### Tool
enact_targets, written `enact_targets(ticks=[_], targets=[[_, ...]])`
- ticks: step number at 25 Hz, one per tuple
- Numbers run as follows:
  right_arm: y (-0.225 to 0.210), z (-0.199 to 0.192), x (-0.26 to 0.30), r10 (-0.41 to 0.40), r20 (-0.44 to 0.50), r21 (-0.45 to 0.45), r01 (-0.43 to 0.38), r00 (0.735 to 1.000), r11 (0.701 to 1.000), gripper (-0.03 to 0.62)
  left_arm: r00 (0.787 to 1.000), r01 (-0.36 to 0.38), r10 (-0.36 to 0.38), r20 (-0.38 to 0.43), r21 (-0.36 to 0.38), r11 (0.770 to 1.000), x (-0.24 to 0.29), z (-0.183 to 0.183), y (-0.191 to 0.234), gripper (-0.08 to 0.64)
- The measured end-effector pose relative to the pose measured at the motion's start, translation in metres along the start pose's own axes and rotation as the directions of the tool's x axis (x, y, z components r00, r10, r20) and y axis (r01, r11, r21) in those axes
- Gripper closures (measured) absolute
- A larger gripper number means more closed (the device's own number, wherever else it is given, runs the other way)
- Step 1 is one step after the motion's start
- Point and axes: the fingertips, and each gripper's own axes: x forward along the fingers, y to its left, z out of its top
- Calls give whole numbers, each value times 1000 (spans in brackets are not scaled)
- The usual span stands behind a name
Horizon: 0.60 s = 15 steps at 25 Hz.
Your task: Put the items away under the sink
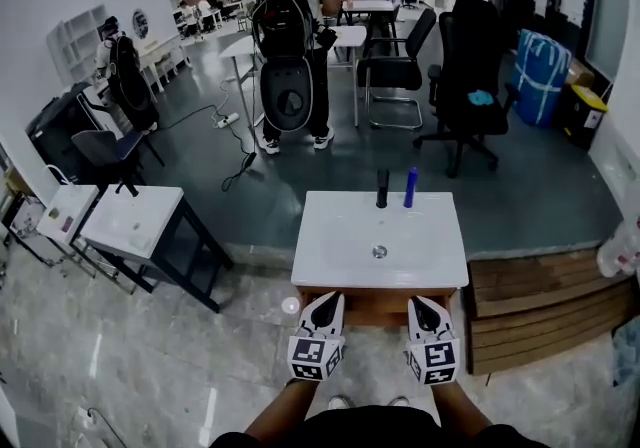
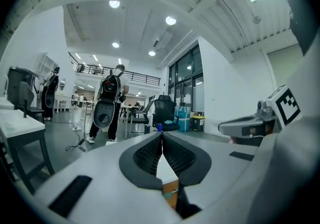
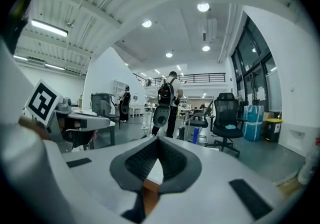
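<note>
Sink (image 1: 345, 258): black bottle (image 1: 382, 189), blue bottle (image 1: 410, 187) upright at far rim. Our left gripper (image 1: 329, 300) and right gripper (image 1: 421, 303) are closed, empty; we judge a shut-jaw nudge could topple them.

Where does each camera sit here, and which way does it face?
Head view: on the person's head, looking steeply down at the white sink; the forearms, the left gripper and the right gripper show.
Left gripper view: on the left gripper, looking about level along its shut jaws over the sink; the right gripper shows at right.
Right gripper view: on the right gripper, facing likewise, jaws shut; the left gripper shows at left.
Shared: all three show the person with a backpack and the black office chair.
</note>
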Motion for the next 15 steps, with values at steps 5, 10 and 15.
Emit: enact_targets(ticks=[5,10,15], targets=[[12,11,0,-62,58,24,61,996,998,572,998,53,-54,14,17,998,-5,3,10,538],[12,5,-2,-112,45,57,110,993,992,572,996,89,-89,19,21,996,-14,7,10,538],[-10,2,13,-151,35,55,149,988,987,572,995,97,-100,29,111,989,-1,11,12,538]])
